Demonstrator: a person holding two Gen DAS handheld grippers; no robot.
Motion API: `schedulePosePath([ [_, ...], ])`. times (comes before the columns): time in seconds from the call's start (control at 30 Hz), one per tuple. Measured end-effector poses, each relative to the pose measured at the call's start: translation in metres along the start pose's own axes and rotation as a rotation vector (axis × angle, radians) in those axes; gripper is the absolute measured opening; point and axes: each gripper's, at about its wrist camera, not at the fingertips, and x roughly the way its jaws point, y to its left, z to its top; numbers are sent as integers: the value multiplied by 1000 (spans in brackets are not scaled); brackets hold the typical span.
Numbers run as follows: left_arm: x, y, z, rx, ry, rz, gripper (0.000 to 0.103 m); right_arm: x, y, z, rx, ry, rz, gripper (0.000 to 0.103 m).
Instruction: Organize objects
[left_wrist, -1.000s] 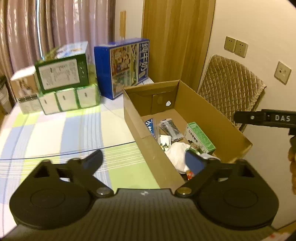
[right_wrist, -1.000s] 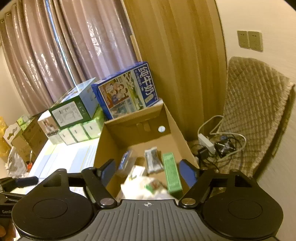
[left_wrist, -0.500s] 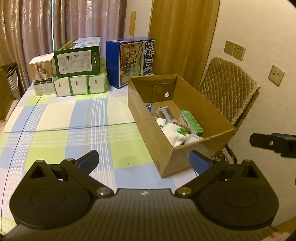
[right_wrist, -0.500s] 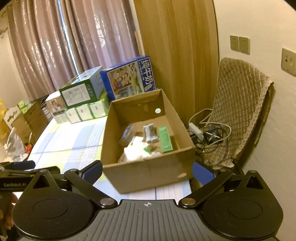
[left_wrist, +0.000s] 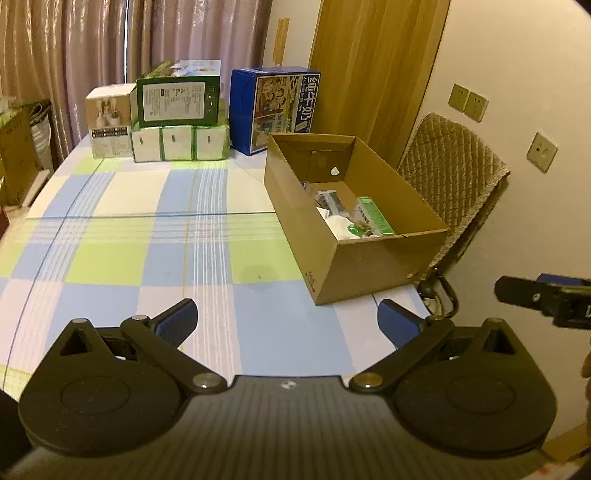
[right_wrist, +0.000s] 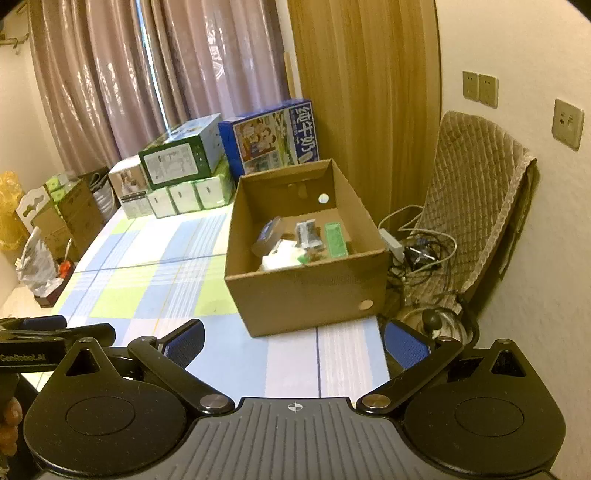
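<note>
An open cardboard box (left_wrist: 373, 258) (right_wrist: 306, 291) stands near the right edge of the checked table (left_wrist: 147, 236) (right_wrist: 155, 258). Inside lie a green carton (left_wrist: 373, 216) (right_wrist: 335, 239), a white crumpled item (left_wrist: 341, 227) (right_wrist: 282, 256), a grey packet (left_wrist: 328, 199) (right_wrist: 307, 232) and a blue packet (right_wrist: 269, 230). My left gripper (left_wrist: 287, 325) hangs open and empty over the table's near edge, well short of the box. My right gripper (right_wrist: 293, 345) is open and empty too, in front of the box's near wall. Each gripper shows at the side of the other's view.
Stacked cartons (left_wrist: 177, 122) (right_wrist: 177, 173) and a blue milk case (left_wrist: 275, 107) (right_wrist: 271, 138) line the table's far edge. A quilted chair (left_wrist: 450, 170) (right_wrist: 476, 192) stands right of the box, with cables and a power strip (right_wrist: 410, 247) on the floor. Boxes and bags (right_wrist: 44, 236) sit left.
Both grippers have pulled back and away from the box; it was right under them a second ago and now sits further off. Both stayed open and empty.
</note>
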Motion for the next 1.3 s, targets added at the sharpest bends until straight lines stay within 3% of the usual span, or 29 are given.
schedulePosePath([
  [0.57,-13,7,-15,-16,13,21,102,7,14,-17,-36,39,-1,101],
  [1.3,-8,6,-15,-7,18,15,102,12,22,-14,-44,44,3,101],
])
